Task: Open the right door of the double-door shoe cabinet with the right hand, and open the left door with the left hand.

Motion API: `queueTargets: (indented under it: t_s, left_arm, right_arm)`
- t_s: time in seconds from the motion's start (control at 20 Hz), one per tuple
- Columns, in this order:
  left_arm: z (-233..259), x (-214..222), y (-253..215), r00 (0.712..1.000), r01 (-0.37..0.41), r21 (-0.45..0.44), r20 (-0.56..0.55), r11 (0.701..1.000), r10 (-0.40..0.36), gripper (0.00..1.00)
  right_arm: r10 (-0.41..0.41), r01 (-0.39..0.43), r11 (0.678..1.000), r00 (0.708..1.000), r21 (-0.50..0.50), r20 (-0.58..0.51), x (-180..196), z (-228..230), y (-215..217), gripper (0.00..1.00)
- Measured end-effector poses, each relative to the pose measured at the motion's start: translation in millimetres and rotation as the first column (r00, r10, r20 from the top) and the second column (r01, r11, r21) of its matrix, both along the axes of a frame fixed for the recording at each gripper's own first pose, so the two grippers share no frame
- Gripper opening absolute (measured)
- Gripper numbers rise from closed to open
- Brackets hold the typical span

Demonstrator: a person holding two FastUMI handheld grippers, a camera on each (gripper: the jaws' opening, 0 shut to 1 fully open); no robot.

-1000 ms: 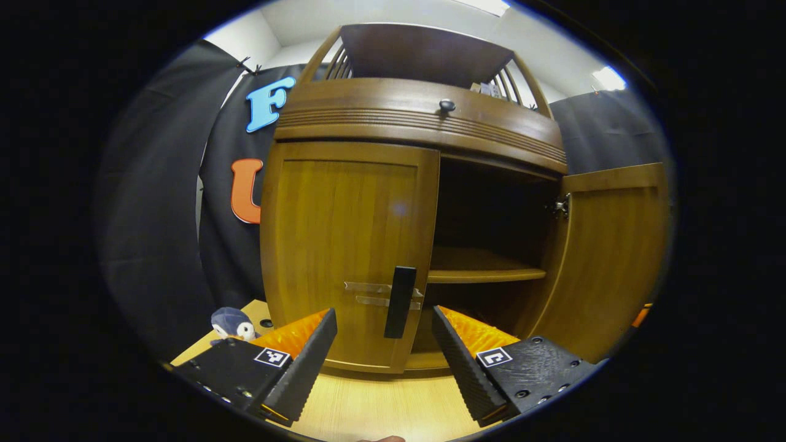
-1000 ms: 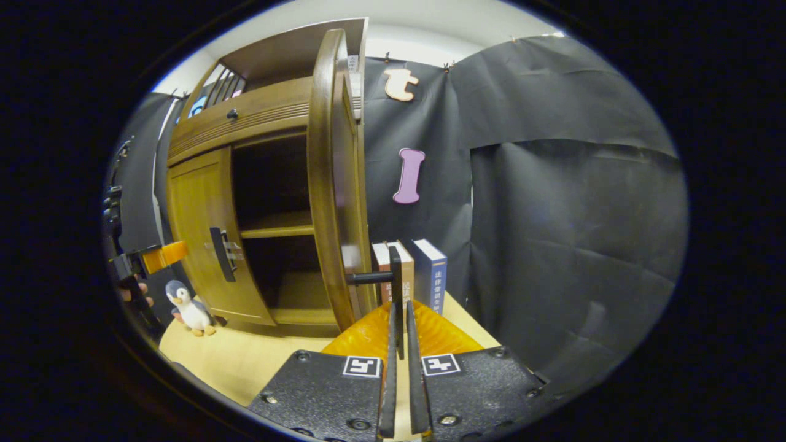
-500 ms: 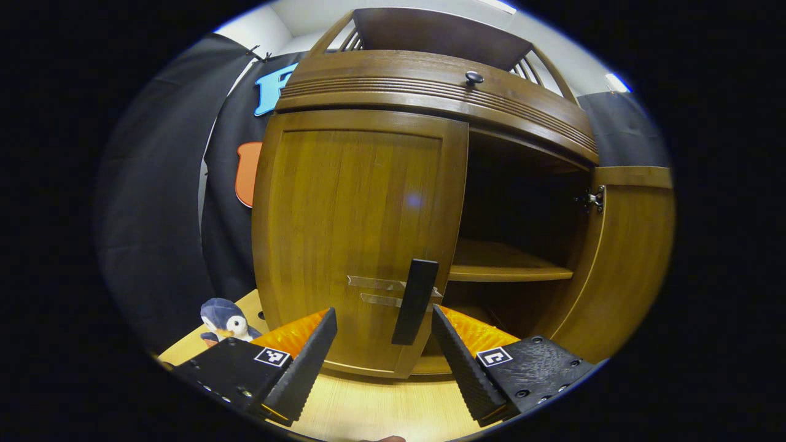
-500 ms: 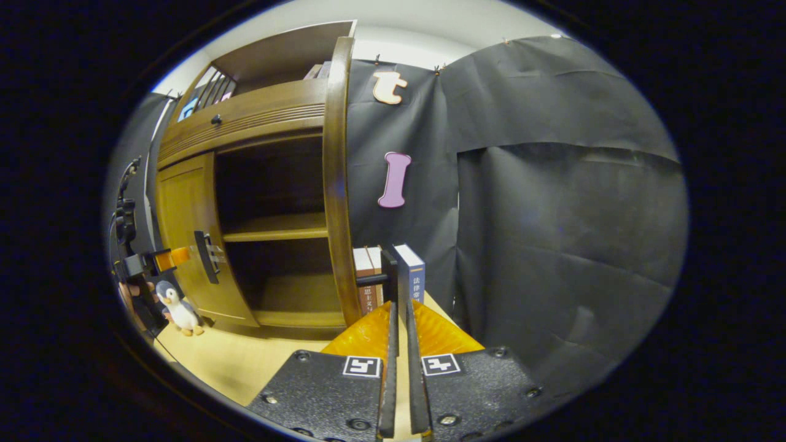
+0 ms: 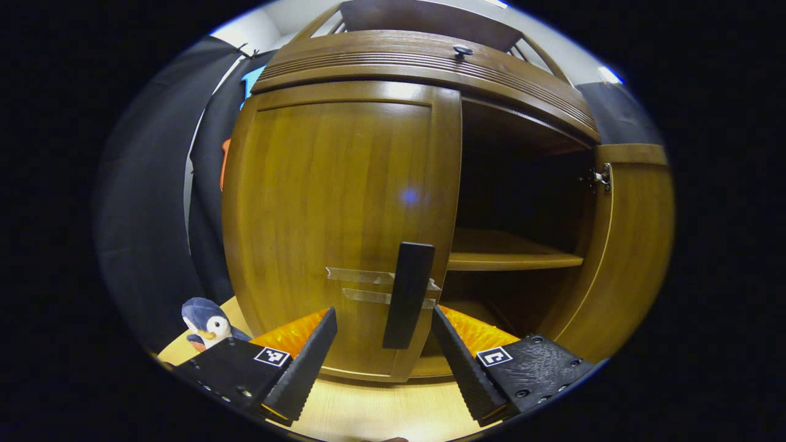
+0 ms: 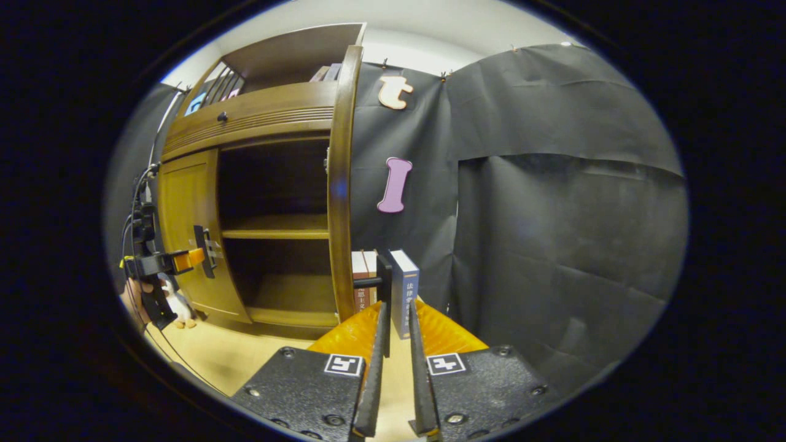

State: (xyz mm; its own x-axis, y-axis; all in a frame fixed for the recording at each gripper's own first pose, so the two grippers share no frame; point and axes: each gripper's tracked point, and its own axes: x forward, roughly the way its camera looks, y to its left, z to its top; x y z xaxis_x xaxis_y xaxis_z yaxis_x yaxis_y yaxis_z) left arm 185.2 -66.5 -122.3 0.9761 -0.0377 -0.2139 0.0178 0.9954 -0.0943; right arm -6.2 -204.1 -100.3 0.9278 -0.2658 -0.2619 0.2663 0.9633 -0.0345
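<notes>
Right gripper (image 6: 396,362) fingers slightly apart around the black bar handle (image 6: 385,288) of the brown wooden cabinet's swung-open right door (image 6: 339,202), grip not clearly tight; left gripper (image 5: 384,344) wide open, straddling the closed left door's (image 5: 344,227) black handle (image 5: 408,294) without touching.

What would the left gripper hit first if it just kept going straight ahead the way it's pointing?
Most likely the black handle of the closed left door. It stands centred ahead of the open left gripper, between its fingers. Depth is hard to judge, but nothing else lies in between.
</notes>
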Motion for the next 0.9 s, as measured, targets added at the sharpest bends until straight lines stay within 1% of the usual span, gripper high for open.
queueTargets:
  t_s: [0.05,0.1,0.15,0.2,0.25,0.3,0.35,0.4,0.45,0.5,0.55,0.65,0.7,0.8,0.85,0.9]
  left_arm:
    - [1,4,-4,1.000,0.002,-0.003,0.010,1.000,-0.002,0.94]
    - [2,9,-6,1.000,0.004,-0.004,0.021,1.000,-0.004,0.95]
    - [2,14,-7,1.000,0.002,0.001,0.030,1.000,-0.002,0.95]
    - [1,18,-7,0.999,-0.001,0.008,0.036,1.000,0.001,0.94]
    - [0,24,-8,0.999,-0.001,0.018,0.034,1.000,0.000,0.94]
    - [-3,27,-6,0.999,-0.007,0.029,0.032,1.000,0.006,1.00]
    - [-3,30,-6,0.999,-0.008,0.032,0.037,0.999,0.007,0.82]
    - [-4,33,-9,0.999,0.003,0.035,0.039,0.999,-0.004,0.94]
    - [-3,37,-9,0.999,0.008,0.048,0.043,0.999,-0.010,0.93]
    - [-2,38,-9,0.999,0.012,0.057,0.048,0.998,-0.015,0.77]
    - [-3,41,-8,0.999,0.009,0.070,0.044,0.998,-0.012,0.89]
    - [-4,43,-6,0.999,-0.001,0.085,0.047,0.996,-0.003,0.82]
    - [-3,43,-5,0.999,-0.004,0.080,0.054,0.997,-0.001,0.76]
    - [0,45,-10,0.998,0.016,0.064,0.056,0.998,-0.020,0.63]
    - [0,47,-10,0.998,0.024,0.066,0.052,0.998,-0.027,0.62]
    - [4,48,-9,0.998,0.022,0.069,0.055,0.997,-0.025,0.51]
  right_arm:
    - [-0.003,0.003,1.000,1.000,0.001,0.002,-1,1,-1,0.27]
    - [-0.008,0.008,1.000,1.000,0.002,0.004,-2,2,-3,0.33]
    - [-0.010,0.010,1.000,1.000,0.004,0.004,-3,2,-5,0.35]
    - [-0.014,0.014,1.000,1.000,0.004,0.003,-4,2,-7,0.43]
    - [-0.021,0.021,1.000,1.000,0.003,0.004,-5,2,-8,0.44]
    - [-0.022,0.022,1.000,1.000,0.002,0.004,-6,2,-9,0.50]
    - [-0.026,0.026,1.000,1.000,-0.002,0.005,-6,2,-10,0.51]
    - [-0.028,0.028,1.000,1.000,-0.005,0.005,-6,2,-12,0.54]
    - [-0.033,0.033,0.999,0.999,-0.008,0.003,-8,3,-14,0.55]
    - [-0.033,0.033,0.999,0.999,-0.007,0.003,-10,4,-13,0.57]
    - [-0.035,0.035,0.999,0.999,-0.006,0.003,-11,4,-14,0.57]
    - [-0.020,0.020,1.000,1.000,-0.002,-0.007,-12,2,-13,0.58]
    - [-0.019,0.019,1.000,1.000,-0.006,-0.007,-13,2,-14,0.58]
    - [-0.016,0.016,1.000,1.000,-0.023,-0.004,-14,3,-15,0.59]
    - [-0.012,0.012,1.000,1.000,-0.025,-0.002,-14,4,-14,0.59]
    - [-0.012,0.012,1.000,1.000,-0.026,0.001,-15,4,-14,0.59]
